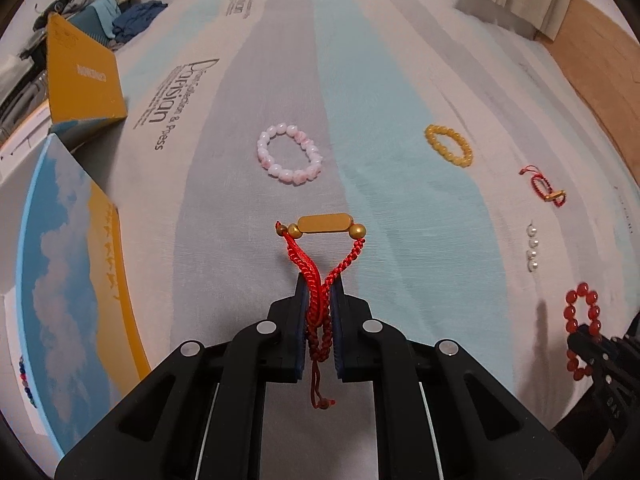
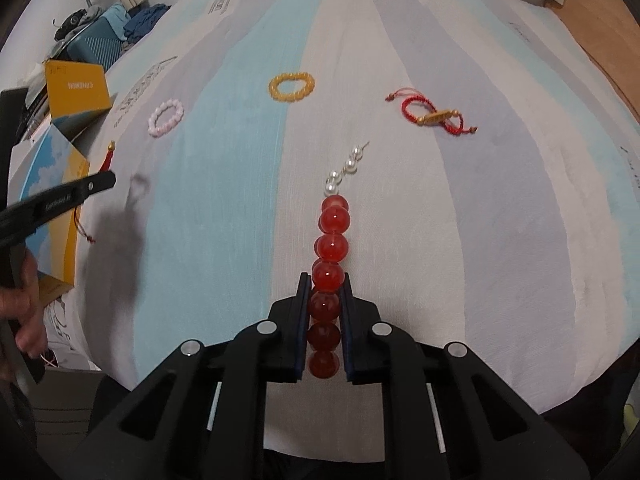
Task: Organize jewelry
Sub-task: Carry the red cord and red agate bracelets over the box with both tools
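Pink bracelet (image 1: 290, 154), yellow bracelet (image 1: 448, 145) and pearls (image 1: 532, 248) lie apart on bedspread (image 1: 400, 80).

— Left gripper (image 1: 319, 286), how's it looking?
— Angled steeply down, both black fingers (image 1: 301, 300) drawn in tight on a red cord bracelet (image 1: 320, 264), which dangles out past the tips.
— And the right gripper (image 2: 326, 286)?
— Same steep downward tilt, pads (image 2: 347, 300) pressed against a red bead bracelet (image 2: 330, 280), the beads stacked in a line between the fingers and poking out beyond them.
— Any of the person in shot?
— From the right wrist camera, yes: a hand (image 2: 24, 308) at the left edge wrapped round the left gripper's handle, its black finger reaching out in front of it.
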`<state>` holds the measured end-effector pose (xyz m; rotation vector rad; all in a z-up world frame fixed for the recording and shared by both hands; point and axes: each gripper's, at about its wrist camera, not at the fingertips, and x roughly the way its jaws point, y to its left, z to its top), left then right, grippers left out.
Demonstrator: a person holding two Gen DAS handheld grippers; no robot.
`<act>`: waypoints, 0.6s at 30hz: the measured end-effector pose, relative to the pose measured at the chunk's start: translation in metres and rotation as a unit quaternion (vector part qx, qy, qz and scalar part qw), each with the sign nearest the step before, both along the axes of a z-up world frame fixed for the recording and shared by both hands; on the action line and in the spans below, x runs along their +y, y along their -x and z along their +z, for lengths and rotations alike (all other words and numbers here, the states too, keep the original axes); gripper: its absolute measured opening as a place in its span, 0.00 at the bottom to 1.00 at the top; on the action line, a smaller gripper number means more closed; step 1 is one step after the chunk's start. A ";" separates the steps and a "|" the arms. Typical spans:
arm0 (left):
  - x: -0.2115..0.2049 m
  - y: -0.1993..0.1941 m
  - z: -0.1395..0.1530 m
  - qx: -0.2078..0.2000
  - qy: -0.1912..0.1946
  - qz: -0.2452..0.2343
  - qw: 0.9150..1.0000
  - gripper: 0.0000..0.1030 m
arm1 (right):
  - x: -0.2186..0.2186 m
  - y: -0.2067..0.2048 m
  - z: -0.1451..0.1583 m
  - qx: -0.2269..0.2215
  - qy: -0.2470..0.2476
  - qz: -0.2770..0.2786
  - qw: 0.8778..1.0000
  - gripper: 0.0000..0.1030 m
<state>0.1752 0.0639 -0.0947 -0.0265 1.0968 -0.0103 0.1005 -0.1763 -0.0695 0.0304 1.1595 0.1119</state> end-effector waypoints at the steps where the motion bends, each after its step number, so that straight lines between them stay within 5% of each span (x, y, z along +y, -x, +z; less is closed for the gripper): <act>1: -0.001 0.002 0.002 -0.001 0.002 0.001 1.000 0.09 | 0.001 -0.002 0.003 -0.002 0.000 -0.001 1.000 0.12; 18: 0.025 0.057 0.053 -0.033 0.022 0.023 0.999 0.10 | 0.054 -0.018 0.059 -0.056 -0.002 0.017 0.998 0.12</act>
